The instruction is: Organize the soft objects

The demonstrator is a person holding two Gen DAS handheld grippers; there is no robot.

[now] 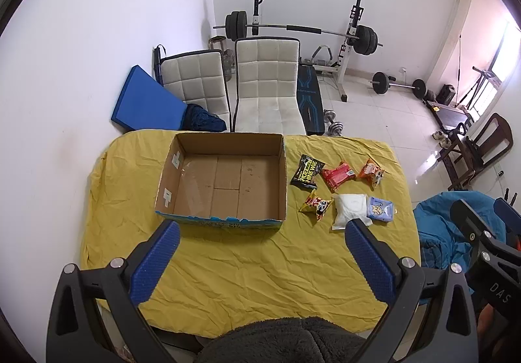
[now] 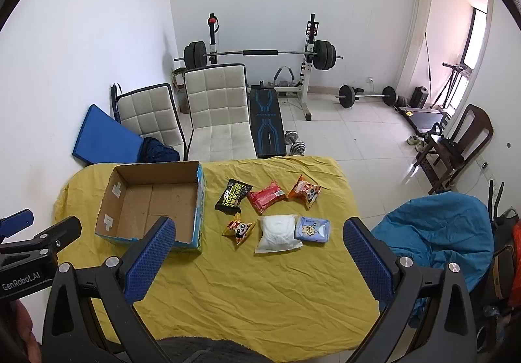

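An empty open cardboard box (image 1: 224,180) (image 2: 153,210) stands on the yellow-covered table (image 1: 260,265) (image 2: 276,281). To its right lie several soft packets: a black one (image 1: 306,171) (image 2: 232,197), a red one (image 1: 337,175) (image 2: 265,196), an orange one (image 1: 372,173) (image 2: 304,191), a yellow panda one (image 1: 316,204) (image 2: 239,228), a white pouch (image 1: 350,210) (image 2: 280,232) and a blue tissue pack (image 1: 379,210) (image 2: 312,228). My left gripper (image 1: 260,252) is open and empty, above the table's near side. My right gripper (image 2: 260,249) is open and empty, short of the packets.
Two white padded chairs (image 1: 267,86) (image 2: 218,109) stand behind the table, with a blue mat (image 1: 146,99) and a weight bench with a barbell (image 1: 299,31) beyond. A blue-covered seat (image 2: 436,232) is at the table's right, a wooden chair (image 2: 462,148) farther right.
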